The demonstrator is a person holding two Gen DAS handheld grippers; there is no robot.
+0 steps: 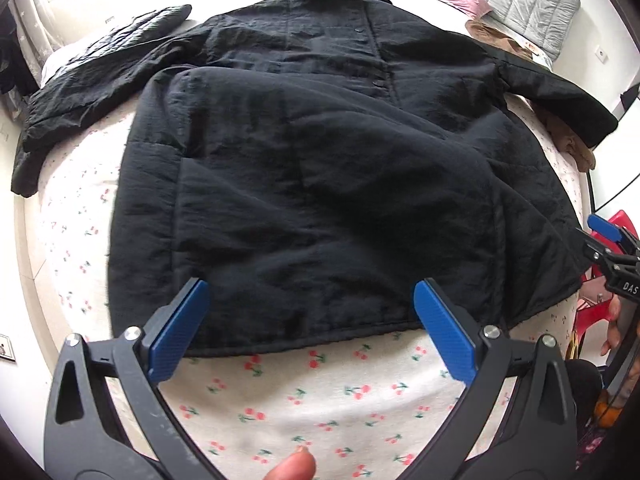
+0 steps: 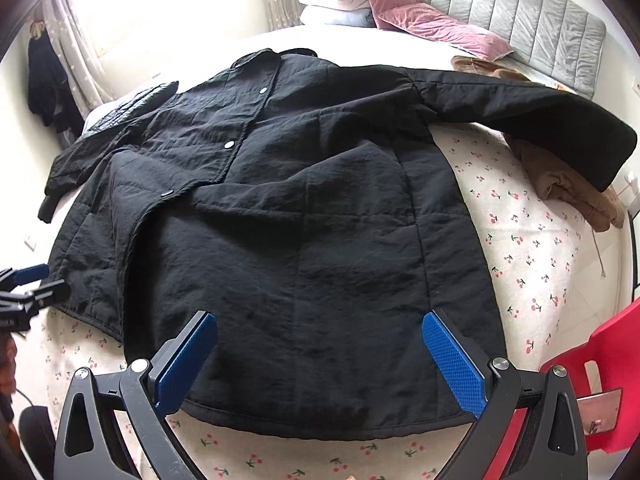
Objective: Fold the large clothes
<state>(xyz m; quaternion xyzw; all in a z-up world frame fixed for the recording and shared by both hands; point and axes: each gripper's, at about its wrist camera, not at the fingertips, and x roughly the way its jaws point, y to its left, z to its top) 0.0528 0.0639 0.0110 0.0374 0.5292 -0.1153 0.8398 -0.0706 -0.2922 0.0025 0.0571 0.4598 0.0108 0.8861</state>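
From the left wrist, the left gripper (image 1: 312,320) is hovering with its blue pads (image 1: 180,328) spread wide and holding nothing. A black quilted jacket (image 1: 320,168) is lying flat, front up and sleeves out to both sides, on a cherry-print bedsheet (image 1: 320,400). Its hem is passing just ahead of and between the fingertips. At the right edge, the right gripper (image 1: 608,240) is showing beside the jacket's hem corner, though its jaws cannot be judged there.

From the right wrist, the right gripper (image 2: 320,352) is also standing wide apart and empty, its fingertips lying over the lower part of the black quilted jacket (image 2: 300,220), with the hem crossing between the fingers. The left gripper (image 2: 32,280) is peeking in at the left edge, near the jacket's other hem corner. A brown garment (image 2: 568,188) is lying under the far sleeve, a pink pillow (image 2: 432,20) is resting by the grey headboard (image 2: 540,28), and a red chair (image 2: 600,356) is standing beside the bed.
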